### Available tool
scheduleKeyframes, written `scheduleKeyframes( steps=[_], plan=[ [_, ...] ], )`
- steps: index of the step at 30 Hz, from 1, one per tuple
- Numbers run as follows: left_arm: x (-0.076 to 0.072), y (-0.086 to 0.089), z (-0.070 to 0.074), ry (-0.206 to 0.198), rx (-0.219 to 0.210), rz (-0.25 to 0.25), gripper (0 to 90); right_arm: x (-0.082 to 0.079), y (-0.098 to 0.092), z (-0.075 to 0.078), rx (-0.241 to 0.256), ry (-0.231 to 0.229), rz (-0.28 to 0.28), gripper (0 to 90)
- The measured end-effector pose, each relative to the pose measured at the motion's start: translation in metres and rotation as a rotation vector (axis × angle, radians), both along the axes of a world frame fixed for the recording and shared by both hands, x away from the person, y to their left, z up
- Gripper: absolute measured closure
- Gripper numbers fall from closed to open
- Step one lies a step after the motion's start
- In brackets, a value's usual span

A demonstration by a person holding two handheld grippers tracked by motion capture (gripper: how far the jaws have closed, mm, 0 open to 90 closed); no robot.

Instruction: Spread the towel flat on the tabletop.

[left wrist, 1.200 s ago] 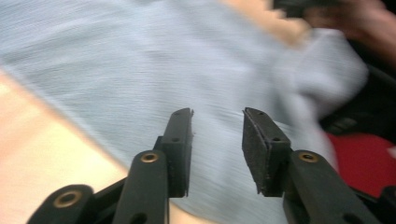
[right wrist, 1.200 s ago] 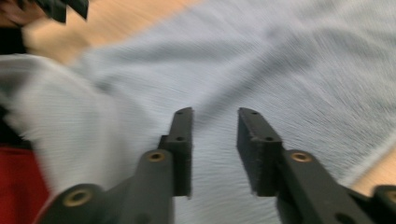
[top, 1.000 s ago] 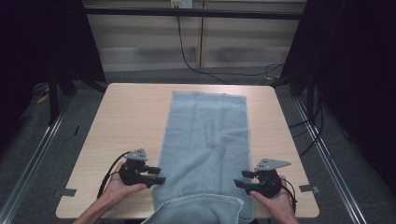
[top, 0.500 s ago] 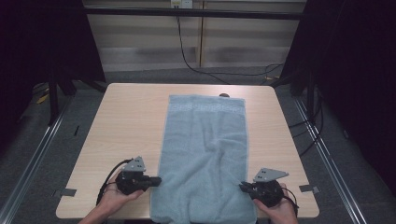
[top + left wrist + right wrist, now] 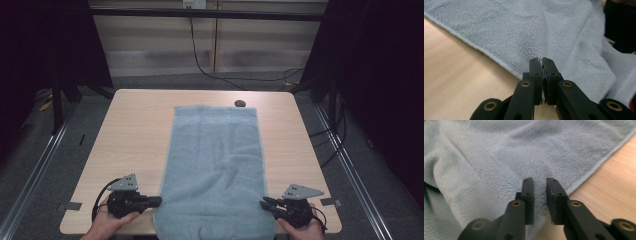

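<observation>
At table's near edge the towel (image 5: pixel 215 170) now lies flat, fold undone; left gripper (image 5: pixel 542 62) pinches its edge, right gripper (image 5: pixel 539 182) has eased apart — spreading nearly done.

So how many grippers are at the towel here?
2. The left gripper is at the towel's near left edge, jaws almost closed on a fold of cloth. The right gripper is at the near right edge, jaws slightly apart.

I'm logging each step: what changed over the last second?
The folded-up near end of the towel was drawn back and now hangs over the table's near edge. Left gripper is shut on its edge; right gripper has opened slightly. The far end stayed put.
</observation>
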State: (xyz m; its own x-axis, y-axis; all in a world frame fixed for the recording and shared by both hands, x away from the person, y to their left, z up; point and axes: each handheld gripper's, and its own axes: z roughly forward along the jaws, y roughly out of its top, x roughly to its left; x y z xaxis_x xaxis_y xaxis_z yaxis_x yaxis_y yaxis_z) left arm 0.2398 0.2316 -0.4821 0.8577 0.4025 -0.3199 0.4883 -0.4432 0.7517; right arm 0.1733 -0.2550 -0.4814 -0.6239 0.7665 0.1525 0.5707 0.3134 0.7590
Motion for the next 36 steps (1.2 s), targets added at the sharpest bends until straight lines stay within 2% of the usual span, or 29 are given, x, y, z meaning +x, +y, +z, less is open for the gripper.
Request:
scheduleKeyframes(
  steps=[1,3,5,6,7,9,10,11,12,14,15,16,18,20,22,24,25,27,28,29,30,32,33,36],
  plan=[
    [0.0,0.001,0.0,0.001,-0.006,-0.001,84.4,-0.001,-0.001,0.002,0.02,-0.009,0.004,72.4],
    [0.005,0.001,0.003,-0.001,-0.026,0.034,70.7,0.003,-0.002,0.006,0.063,-0.011,0.0,66.6],
    [0.019,-0.003,0.008,0.0,-0.024,0.079,60.3,0.013,0.0,0.01,0.067,-0.023,0.002,60.2],
    [0.028,-0.006,0.011,-0.007,-0.026,0.085,56.4,0.021,0.002,0.011,0.065,-0.027,0.005,57.2],
    [0.039,-0.011,0.013,-0.007,-0.034,0.09,55.7,0.031,0.004,0.013,0.069,-0.032,0.009,54.7],
    [0.063,-0.019,0.017,-0.028,-0.02,0.088,53.4,0.053,0.007,0.016,0.071,-0.034,0.024,49.6],
    [0.074,-0.022,0.019,-0.022,-0.023,0.078,52.1,0.066,0.008,0.018,0.066,-0.04,0.027,47.2],
    [0.085,-0.026,0.02,-0.037,-0.011,0.083,51.4,0.079,0.009,0.019,0.06,-0.045,0.017,45.0],
    [0.095,-0.028,0.02,-0.051,-0.017,0.094,50.3,0.091,0.009,0.02,0.063,-0.044,0.017,44.0],
    [0.115,-0.032,0.016,-0.031,-0.033,0.109,50.3,0.117,0.009,0.017,0.053,-0.031,-0.006,40.9],
    [0.123,-0.035,0.013,-0.031,-0.02,0.142,49.5,0.129,0.009,0.014,0.051,-0.006,-0.004,39.8],
    [0.132,-0.039,0.009,-0.023,0.01,0.145,48.4,0.14,0.01,0.009,0.028,0.014,-0.015,38.6],
    [0.146,-0.049,0.002,-0.024,0.047,0.173,47.1,0.158,0.014,0.0,-0.018,0.032,-0.024,36.6],
    [0.154,-0.055,-0.005,-0.037,0.079,0.177,46.6,0.171,0.018,-0.007,-0.054,0.037,-0.039,33.6],
    [0.159,-0.058,-0.013,-0.029,0.086,0.193,45.0,0.179,0.019,-0.01,-0.048,0.038,-0.05,32.9],
    [0.162,-0.06,-0.022,-0.038,0.12,0.206,42.4,0.184,0.021,-0.013,-0.078,0.041,-0.071,32.8],
    [0.161,-0.06,-0.025,-0.052,0.104,0.207,41.6,0.186,0.021,-0.016,-0.087,0.046,-0.069,33.2],
    [0.159,-0.06,-0.024,-0.054,0.117,0.211,41.6,0.188,0.023,-0.023,-0.117,0.042,-0.068,35.0],
    [0.156,-0.062,-0.023,-0.076,0.142,0.209,41.6,0.186,0.025,-0.024,-0.131,0.029,-0.076,35.2],
    [0.151,-0.064,-0.022,-0.126,0.189,0.205,46.5,0.184,0.027,-0.024,-0.143,0.021,-0.082,37.8],
    [0.146,-0.065,-0.021,-0.173,0.234,0.198,55.8,0.181,0.029,-0.024,-0.158,0.008,-0.071,45.5],
    [0.14,-0.064,-0.02,-0.152,0.234,0.187,66.2,0.176,0.031,-0.022,-0.151,0.008,-0.045,62.8],
    [0.137,-0.062,-0.02,-0.158,0.226,0.176,71.6,0.173,0.032,-0.021,-0.156,0.014,-0.029,69.4],
    [0.127,-0.052,-0.021,-0.144,0.207,0.141,78.6,0.161,0.035,-0.018,-0.155,0.038,0.024,77.4]
  ],
)
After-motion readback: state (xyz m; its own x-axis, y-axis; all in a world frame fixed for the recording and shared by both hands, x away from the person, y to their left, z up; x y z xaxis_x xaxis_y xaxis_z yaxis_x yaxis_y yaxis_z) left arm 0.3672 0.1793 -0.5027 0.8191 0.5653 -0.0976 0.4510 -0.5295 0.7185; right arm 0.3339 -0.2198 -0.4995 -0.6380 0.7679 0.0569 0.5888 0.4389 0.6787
